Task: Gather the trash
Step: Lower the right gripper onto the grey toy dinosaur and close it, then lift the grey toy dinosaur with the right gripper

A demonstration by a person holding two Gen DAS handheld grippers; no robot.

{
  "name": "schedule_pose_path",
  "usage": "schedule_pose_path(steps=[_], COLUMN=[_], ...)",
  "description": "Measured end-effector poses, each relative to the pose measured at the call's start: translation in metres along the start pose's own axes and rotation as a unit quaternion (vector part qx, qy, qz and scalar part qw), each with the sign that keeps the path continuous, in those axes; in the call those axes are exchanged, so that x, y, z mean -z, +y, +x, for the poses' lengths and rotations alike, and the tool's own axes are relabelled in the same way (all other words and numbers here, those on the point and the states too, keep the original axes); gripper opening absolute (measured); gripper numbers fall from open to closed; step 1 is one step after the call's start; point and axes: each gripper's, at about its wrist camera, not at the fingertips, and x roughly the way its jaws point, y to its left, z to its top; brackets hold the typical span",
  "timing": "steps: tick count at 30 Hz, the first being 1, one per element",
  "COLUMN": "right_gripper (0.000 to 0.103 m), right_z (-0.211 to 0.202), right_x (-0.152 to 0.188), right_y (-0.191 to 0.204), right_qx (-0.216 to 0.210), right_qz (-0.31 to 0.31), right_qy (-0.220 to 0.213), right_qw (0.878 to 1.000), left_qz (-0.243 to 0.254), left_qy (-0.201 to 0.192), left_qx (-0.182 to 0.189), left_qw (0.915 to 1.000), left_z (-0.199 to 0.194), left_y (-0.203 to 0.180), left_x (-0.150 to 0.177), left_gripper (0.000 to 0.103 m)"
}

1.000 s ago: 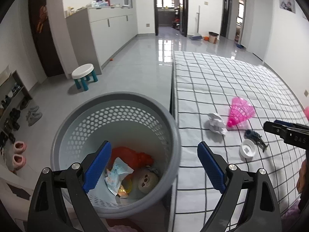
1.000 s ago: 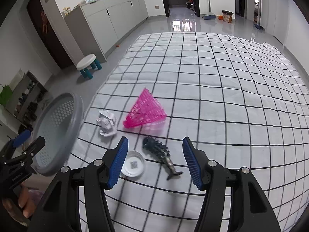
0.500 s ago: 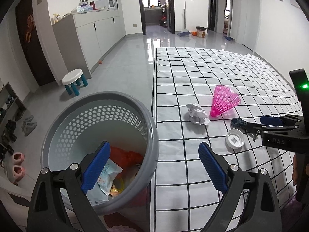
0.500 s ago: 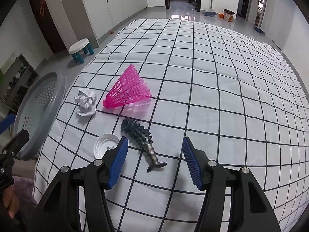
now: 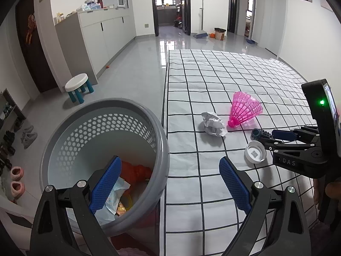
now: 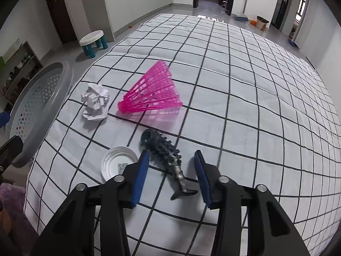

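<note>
A dark spiky toy fish (image 6: 165, 151) lies on the checked bed sheet (image 6: 245, 98). My right gripper (image 6: 171, 177) is open, its blue pads either side of the fish's tail end, low over the sheet. It also shows in the left wrist view (image 5: 283, 135). Beside the fish lie a white lid (image 6: 118, 163), a crumpled paper ball (image 6: 96, 101) and a pink mesh cone (image 6: 153, 92). My left gripper (image 5: 169, 186) is open and empty, over the rim of the grey perforated basket (image 5: 102, 115), which holds an orange item and wrappers.
The basket stands on the floor against the bed's left edge. A small white stool (image 5: 77, 86) with teal legs stands on the floor behind it. A shoe rack (image 5: 9, 123) is at the far left. Grey cabinets (image 5: 102, 36) line the left wall.
My right gripper has moved forward and down until its pads flank the toy fish. The left gripper has drifted right, so the basket sits further left in its view.
</note>
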Motion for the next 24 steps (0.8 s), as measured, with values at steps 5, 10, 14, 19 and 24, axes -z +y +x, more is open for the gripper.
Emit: schedule_pose_path(steps=[5, 10, 14, 19, 24], right_gripper=[0.026, 0.026, 0.026, 0.026, 0.026], right_z=[-0.001, -0.007, -0.019, -0.031, -0.038], right_x=[0.0, 0.001, 0.003, 0.003, 0.002], right_y=[0.006, -0.002, -0.017, -0.033, -0.042], right_qx=[-0.007, -0.027, -0.041, -0.047, -0.052], right_qz=[-0.009, 0.012, 0.049, 0.084, 0.097], right_qy=[-0.002, -0.004, -0.014, -0.025, -0.033], right_qw=[1.0, 1.0, 0.998, 0.995, 0.993], left_qz=[0.009, 0.018, 0.018, 0.019, 0.017], left_qy=[0.0, 0.007, 0.02, 0.033, 0.039], left_qx=[0.001, 0.011, 0.025, 0.038, 0.046], left_qw=[1.0, 0.9997, 0.9993, 0.9986, 0.998], left_z=[0.0, 0.001, 0.006, 0.014, 0.022], left_y=[-0.008, -0.023, -0.035, -0.051, -0.066], left_x=[0.004, 0.011, 0.014, 0.014, 0.01], left_gripper=[0.091, 0.091, 0.091, 0.091, 0.091])
